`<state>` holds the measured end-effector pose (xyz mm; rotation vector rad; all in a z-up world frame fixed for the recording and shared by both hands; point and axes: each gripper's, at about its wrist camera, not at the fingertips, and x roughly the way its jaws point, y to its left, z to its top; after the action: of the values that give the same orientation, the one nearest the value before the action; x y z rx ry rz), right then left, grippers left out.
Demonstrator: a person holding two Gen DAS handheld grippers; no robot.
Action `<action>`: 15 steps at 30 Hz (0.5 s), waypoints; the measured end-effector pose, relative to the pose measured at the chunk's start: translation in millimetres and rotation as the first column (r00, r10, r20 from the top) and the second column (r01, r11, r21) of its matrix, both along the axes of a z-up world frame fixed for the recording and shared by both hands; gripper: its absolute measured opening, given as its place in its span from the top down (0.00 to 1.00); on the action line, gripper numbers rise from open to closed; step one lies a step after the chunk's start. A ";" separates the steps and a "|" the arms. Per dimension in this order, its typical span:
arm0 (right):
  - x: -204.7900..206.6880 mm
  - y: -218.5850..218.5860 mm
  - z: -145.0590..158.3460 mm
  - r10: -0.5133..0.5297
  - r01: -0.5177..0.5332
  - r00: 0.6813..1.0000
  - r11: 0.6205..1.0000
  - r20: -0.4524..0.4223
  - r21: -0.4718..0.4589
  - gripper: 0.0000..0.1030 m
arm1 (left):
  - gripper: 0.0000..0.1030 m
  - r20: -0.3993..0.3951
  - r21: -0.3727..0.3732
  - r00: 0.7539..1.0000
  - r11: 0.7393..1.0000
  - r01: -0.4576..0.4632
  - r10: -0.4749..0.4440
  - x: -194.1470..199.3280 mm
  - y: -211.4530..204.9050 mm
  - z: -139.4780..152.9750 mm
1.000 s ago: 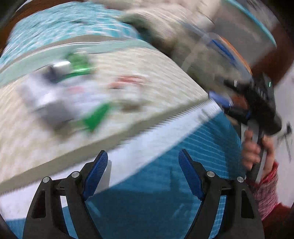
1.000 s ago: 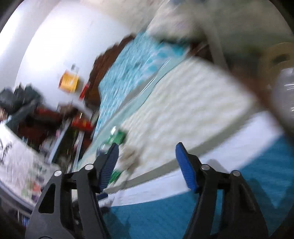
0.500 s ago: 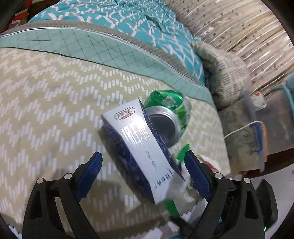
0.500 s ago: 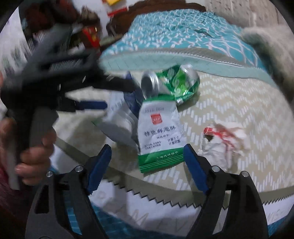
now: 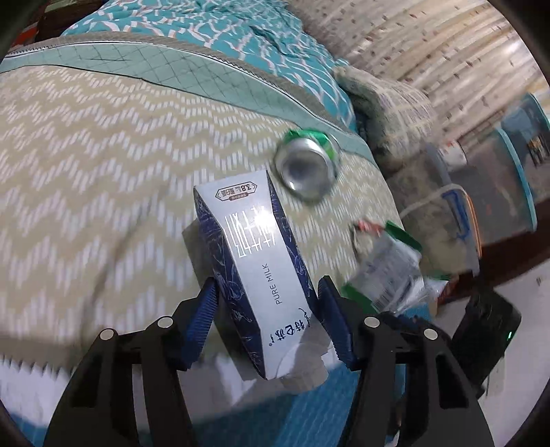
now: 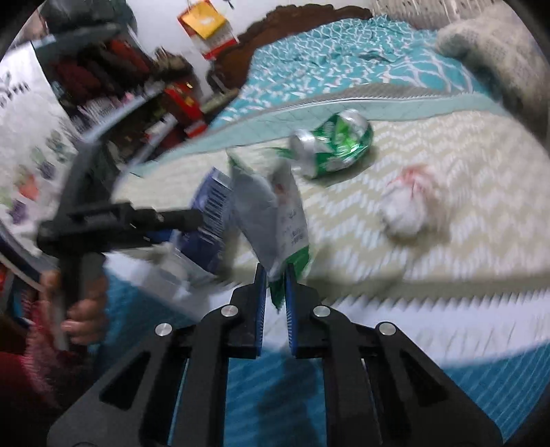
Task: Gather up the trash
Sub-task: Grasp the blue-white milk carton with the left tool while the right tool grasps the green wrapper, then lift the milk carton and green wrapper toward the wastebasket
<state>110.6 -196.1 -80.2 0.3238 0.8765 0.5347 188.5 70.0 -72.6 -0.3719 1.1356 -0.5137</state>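
Note:
A blue-and-white milk carton lies lengthwise between the pads of my left gripper; its jaws are closing and both pads touch the carton's sides. My right gripper is shut on the lower edge of a green-and-white snack wrapper, which hangs lifted off the blanket. The same wrapper shows to the right of the carton. A crushed green can lies on the chevron blanket behind them. A crumpled white-and-red paper sits to the can's right.
A person's hand holds the left gripper's handle at the bed's edge. A grey pillow and teal quilt lie further up the bed. Plastic bins stand beside the bed; cluttered shelves are across the room.
My left gripper moved in and narrowed around the milk carton. My right gripper shut on the snack wrapper's edge and raised it from where it lay flat.

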 end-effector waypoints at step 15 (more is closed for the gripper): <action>-89.2 -63.0 -15.1 -0.180 0.200 0.974 0.968 -0.136 0.149 0.51 | 0.33 0.024 0.202 0.977 0.958 0.203 -0.212 -74.4 -89.1 -3.0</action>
<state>21.4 -259.1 -95.3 0.5888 0.9103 0.4109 114.1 -19.1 -75.6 -0.0665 1.1765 -0.5834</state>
